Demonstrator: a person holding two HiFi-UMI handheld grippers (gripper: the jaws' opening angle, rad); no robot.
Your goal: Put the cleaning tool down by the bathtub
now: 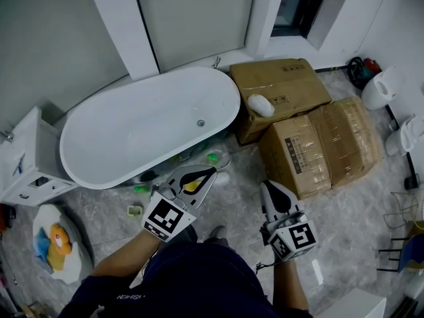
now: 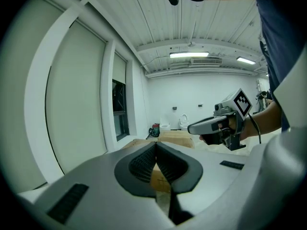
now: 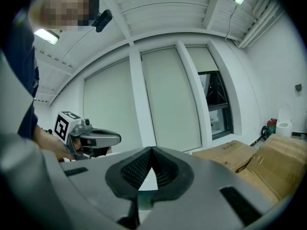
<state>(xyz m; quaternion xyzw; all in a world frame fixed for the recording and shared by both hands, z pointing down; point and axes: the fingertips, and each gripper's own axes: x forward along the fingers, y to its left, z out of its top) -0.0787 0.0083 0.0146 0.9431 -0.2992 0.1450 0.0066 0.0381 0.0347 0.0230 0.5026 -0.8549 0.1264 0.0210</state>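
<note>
**Left gripper.** Your left gripper sits at lower centre of the head view, just off the near rim of the tub, with its nose toward the upper right. In the left gripper view its pads meet at the tips. The jaws are clenched and grip nothing. Cardboard shows through the gap behind the tips. From above, a yellow patch shows through that same gap, and I cannot tell what it is.

**Right gripper.** Your right gripper is to the right of the left one, apart from it, over the floor. Its nose points toward the boxes. In the right gripper view its pads also meet at the tips, so it is clenched and empty.

**The cleaning tool.** Neither gripper has it. Small green items lie on the floor along the tub's near rim, just above and left of your left gripper. I cannot tell whether any of these is the tool. A white rounded item rests on the upper box, near the tub's right end.

**Layout.** The tub fills the upper left to centre of the frame. The boxes stand at upper right, touching each other.
</note>
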